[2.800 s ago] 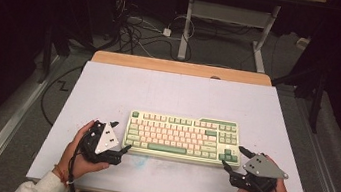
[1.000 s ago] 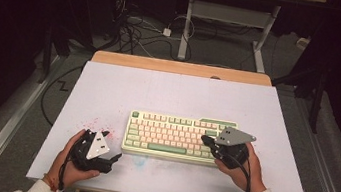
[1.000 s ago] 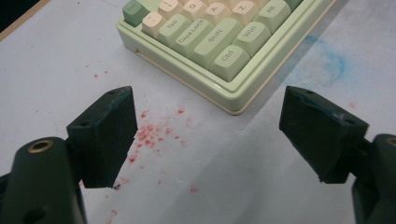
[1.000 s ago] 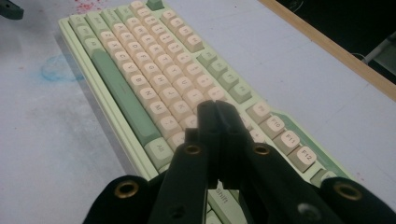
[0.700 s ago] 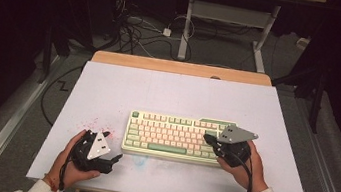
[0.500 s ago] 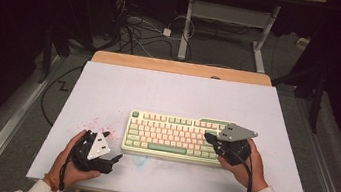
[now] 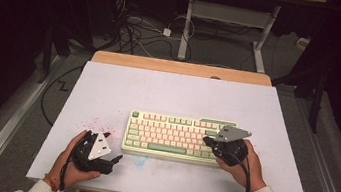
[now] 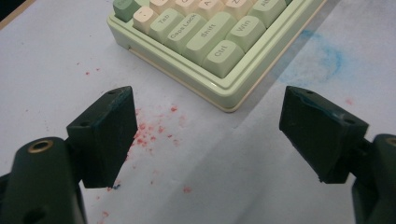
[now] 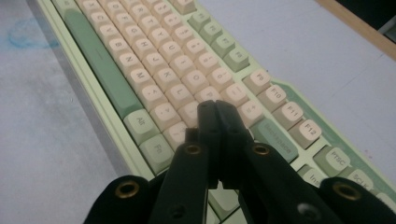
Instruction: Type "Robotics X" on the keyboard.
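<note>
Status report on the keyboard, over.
Left gripper open, off the keyboard. Right gripper shut, tips over the right-hand keys. Nothing in the way.

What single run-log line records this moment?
right gripper: shut, over keyboard keys | left gripper: open, beside keyboard

Right gripper [image 9: 215, 109] with jaws pressed together over the keyboard's [image 9: 93, 70] right-hand keys.

The two black jaws rise from the bottom edge and meet with no gap, their tips above the cream keys just left of the green Backspace key [image 9: 274, 136]. Whether the tips touch a key cannot be told. The pale green keyboard runs diagonally across the white table [image 9: 42, 140], with the long green space bar [image 9: 100, 65] along its near edge. A faint blue smudge [image 9: 28, 35] marks the table towards its near edge, and a wooden strip [image 9: 357, 25] borders the far edge.
</note>
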Motion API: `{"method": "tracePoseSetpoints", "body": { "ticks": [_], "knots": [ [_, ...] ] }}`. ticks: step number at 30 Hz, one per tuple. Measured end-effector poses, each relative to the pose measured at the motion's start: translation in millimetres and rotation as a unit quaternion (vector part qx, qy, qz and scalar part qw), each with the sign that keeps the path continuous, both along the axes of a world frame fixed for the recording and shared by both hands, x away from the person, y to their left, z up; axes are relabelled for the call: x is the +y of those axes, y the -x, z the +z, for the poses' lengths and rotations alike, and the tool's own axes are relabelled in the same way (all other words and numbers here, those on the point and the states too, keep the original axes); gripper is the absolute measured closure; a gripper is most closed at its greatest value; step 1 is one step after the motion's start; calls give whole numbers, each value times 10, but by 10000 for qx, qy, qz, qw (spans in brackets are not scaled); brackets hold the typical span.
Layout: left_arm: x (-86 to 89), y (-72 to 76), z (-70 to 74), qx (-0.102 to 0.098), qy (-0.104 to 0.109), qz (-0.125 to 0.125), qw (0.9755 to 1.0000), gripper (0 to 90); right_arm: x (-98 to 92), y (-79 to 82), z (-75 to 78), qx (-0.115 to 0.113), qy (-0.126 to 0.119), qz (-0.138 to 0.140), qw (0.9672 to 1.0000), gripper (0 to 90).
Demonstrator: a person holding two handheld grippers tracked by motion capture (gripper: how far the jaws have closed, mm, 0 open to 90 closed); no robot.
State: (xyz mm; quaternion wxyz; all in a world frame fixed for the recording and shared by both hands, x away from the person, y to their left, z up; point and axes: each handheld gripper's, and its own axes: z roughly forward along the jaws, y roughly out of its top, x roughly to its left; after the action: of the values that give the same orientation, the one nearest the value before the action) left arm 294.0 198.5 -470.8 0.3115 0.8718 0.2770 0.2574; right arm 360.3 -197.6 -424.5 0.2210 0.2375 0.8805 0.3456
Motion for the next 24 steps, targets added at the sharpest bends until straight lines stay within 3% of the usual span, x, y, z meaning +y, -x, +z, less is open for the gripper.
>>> {"method": "tracePoseSetpoints", "body": {
  "ticks": [8, 16, 24],
  "knots": [
    [-15, -4, -4, 3, -4, 8, 10000, 179, -36, -36, -165, 220, 241, -77, 9994, 900],
    [4, 2, 54, -82, 203, 84, 9997, 224, -41, -56, -247, 304, 314, -117, 9990, 900],
    [70, 7, 261, -3, 822, 15, 9966, 353, -58, -47, -261, 309, 220, -165, 9991, 900]
  ]
}}
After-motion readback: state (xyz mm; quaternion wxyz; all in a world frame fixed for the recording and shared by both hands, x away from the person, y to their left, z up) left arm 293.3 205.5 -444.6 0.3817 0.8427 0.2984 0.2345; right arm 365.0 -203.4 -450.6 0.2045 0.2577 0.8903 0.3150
